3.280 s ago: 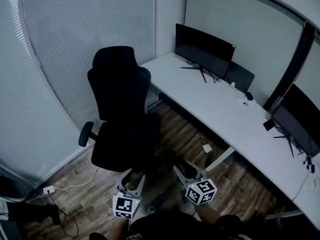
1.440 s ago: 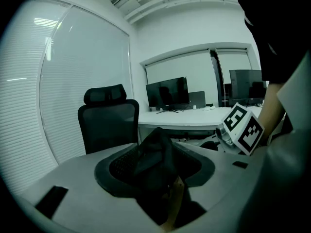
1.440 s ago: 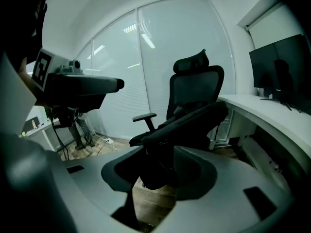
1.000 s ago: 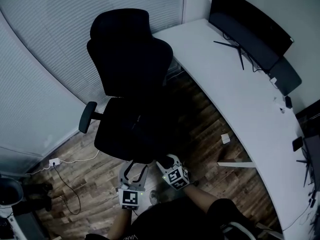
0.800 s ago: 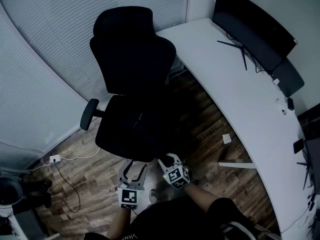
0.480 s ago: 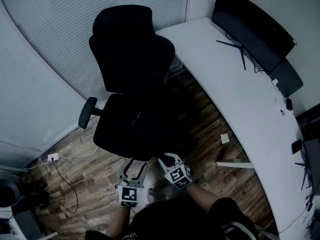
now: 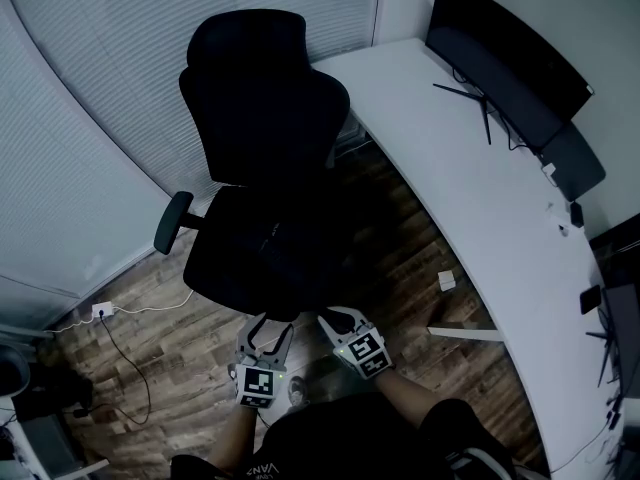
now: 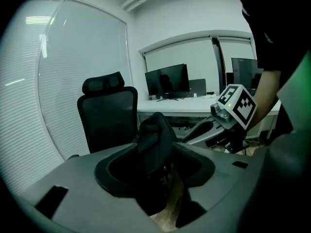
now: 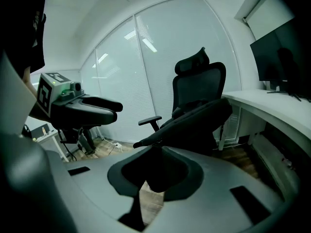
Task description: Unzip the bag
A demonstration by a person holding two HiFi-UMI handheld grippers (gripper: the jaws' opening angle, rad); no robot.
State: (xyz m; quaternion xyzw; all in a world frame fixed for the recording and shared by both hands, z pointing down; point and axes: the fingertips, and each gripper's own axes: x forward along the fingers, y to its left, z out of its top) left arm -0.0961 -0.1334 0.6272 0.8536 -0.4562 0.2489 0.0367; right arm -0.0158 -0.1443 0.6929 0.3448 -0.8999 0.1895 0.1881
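Note:
A black bag [image 8: 154,135] stands on the seat of the black office chair [image 7: 262,108]. It shows best in the left gripper view; from the head view it blends into the dark seat. My left gripper [image 7: 268,320] is at the seat's front edge, its jaws spread in a V, with the bag straight ahead. My right gripper [image 7: 333,318] is just to its right, reaching toward the bag's side [image 8: 187,139]. Its jaws have just been closing and now stand narrow. Its tips are hidden, so I cannot see whether any part of the bag is between them.
A long white desk [image 7: 470,198] curves along the right with a dark monitor [image 7: 505,43] on it. A small white box [image 7: 446,281] lies on the wooden floor under the desk. A socket and cable [image 7: 100,311] lie at the left by the blinds.
The right gripper's jaws have narrowed from wide open. Both grippers stay at the chair seat's front edge, the left a little lower, the right a little higher. The head view shifted slightly.

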